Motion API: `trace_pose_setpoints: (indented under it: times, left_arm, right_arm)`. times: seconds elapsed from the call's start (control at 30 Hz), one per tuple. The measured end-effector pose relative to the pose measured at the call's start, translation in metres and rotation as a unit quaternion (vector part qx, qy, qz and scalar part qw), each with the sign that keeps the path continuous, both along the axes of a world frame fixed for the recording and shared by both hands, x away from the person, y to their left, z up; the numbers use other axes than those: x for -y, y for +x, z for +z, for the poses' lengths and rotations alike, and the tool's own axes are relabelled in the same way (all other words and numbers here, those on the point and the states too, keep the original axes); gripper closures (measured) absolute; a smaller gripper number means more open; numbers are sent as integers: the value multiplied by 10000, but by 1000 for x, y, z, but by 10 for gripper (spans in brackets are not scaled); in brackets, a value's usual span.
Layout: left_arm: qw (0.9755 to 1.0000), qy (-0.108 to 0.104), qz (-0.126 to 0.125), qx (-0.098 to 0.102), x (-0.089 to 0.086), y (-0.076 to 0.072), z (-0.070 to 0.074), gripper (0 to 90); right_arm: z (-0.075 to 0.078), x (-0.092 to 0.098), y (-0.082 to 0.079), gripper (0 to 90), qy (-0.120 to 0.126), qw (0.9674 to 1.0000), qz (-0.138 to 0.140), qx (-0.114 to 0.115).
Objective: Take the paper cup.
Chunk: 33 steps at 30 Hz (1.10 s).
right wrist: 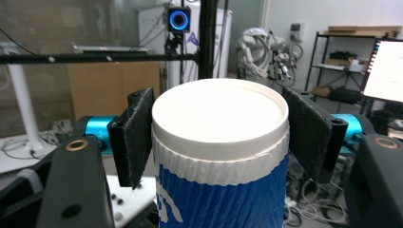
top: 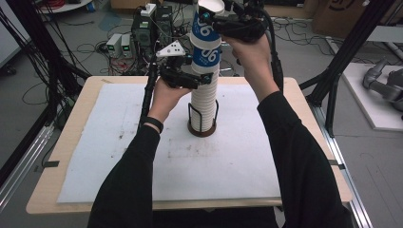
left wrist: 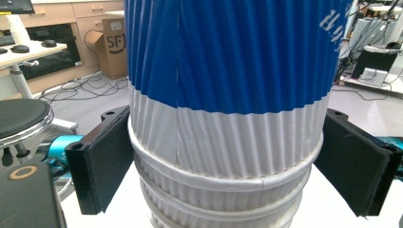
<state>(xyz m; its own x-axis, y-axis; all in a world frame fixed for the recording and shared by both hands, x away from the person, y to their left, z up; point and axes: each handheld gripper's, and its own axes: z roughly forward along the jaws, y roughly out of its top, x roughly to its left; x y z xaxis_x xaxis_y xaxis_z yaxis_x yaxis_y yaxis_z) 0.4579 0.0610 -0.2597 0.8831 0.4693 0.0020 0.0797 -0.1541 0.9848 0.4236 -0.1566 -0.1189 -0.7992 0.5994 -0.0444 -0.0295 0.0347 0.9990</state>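
Observation:
A tall stack of upside-down ribbed paper cups (top: 204,99) stands in a black wire holder (top: 202,127) at the middle of the table. The uppermost cups are blue and white. My left gripper (top: 205,78) reaches in from the left, its pads against the rim of a blue-and-white cup (left wrist: 228,95) high in the stack, with white cup rims (left wrist: 218,199) just below. The left gripper (left wrist: 225,161) has a pad on each side of that cup. My right gripper (top: 216,21) is shut on the top cup (top: 206,26), held tilted above the stack. The right gripper (right wrist: 218,128) clamps this cup (right wrist: 221,142) just under its white base.
A white mat (top: 119,156) covers the wooden table (top: 43,202). Boxes and cables (top: 123,45) lie on the floor beyond the far edge. Black frame posts (top: 354,42) rise at the right and cable bundles (top: 52,71) hang at the left.

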Motion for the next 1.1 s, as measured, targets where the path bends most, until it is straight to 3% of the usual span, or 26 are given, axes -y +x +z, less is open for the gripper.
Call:
trace_pose_setpoints:
  times: [0.67,1.1]
  left_arm:
    - [10000,2,4,6,0,0,0,113]
    - [10000,38,13,5,-1,0,0,113]
  right_arm:
    - [20,8,-20,309,120,9993,211,295]
    - [20,22,-46,309,-50,9975,591,393]
